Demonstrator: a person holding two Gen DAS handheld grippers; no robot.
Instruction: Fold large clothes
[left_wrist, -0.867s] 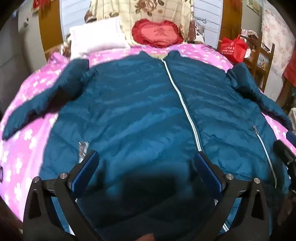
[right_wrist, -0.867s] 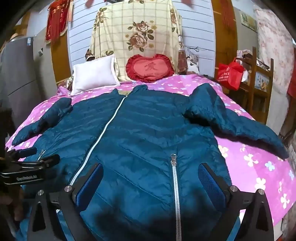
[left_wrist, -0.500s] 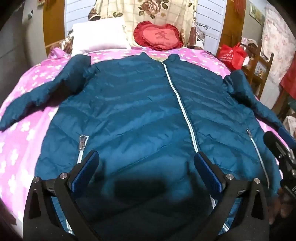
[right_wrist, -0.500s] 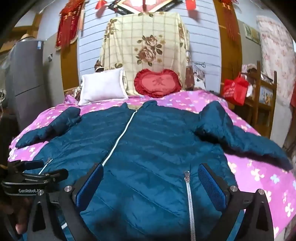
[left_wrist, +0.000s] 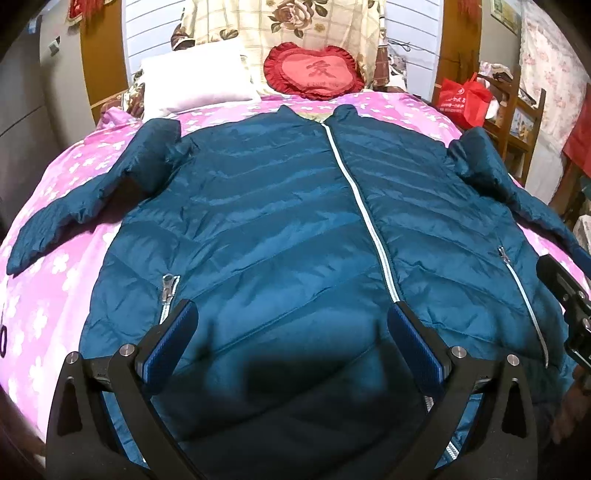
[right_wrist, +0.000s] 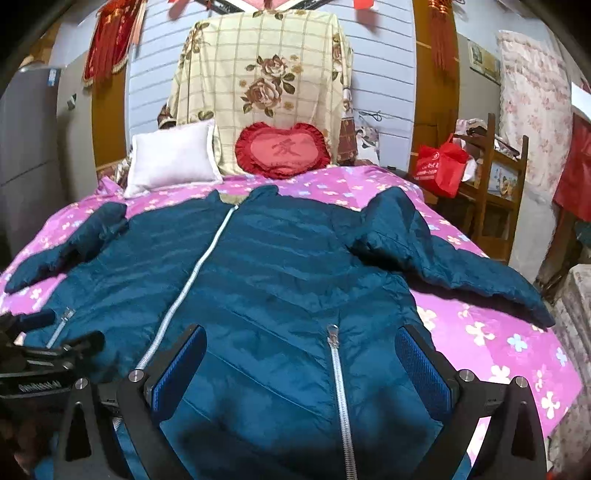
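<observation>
Left wrist view looks over a teal quilted jacket (left_wrist: 280, 229) spread front-up on a pink flowered bedspread (left_wrist: 55, 273), its zip (left_wrist: 365, 218) closed and running away from the camera toward the collar. Both sleeves are flung outward, one to each side. The left gripper (left_wrist: 291, 332) hovers above the hem end of the jacket with its jaws spread wide and nothing between them; its blue-padded fingers (left_wrist: 173, 339) frame the panel left of the zip, and a pocket zip pull (left_wrist: 168, 284) lies just ahead of the left finger. At the far right edge part of the right gripper (left_wrist: 565, 291) juts in.

From the right wrist view, the right gripper (right_wrist: 301, 360) is likewise wide apart and holds nothing, poised over the jacket's (right_wrist: 288, 266) other front panel, a pocket zip (right_wrist: 338, 373) running between its fingers. The left gripper (right_wrist: 40, 358) shows at the left edge, above the hem.

Beyond the collar, at the far end of the bed, a white pillow (right_wrist: 171, 158) and a red heart-shaped cushion (right_wrist: 282, 149) lean upright, the cushion against a rose-print cloth (right_wrist: 262, 74). A red bag (right_wrist: 441, 164) sits on a wooden rack (right_wrist: 491, 173) to the right.
</observation>
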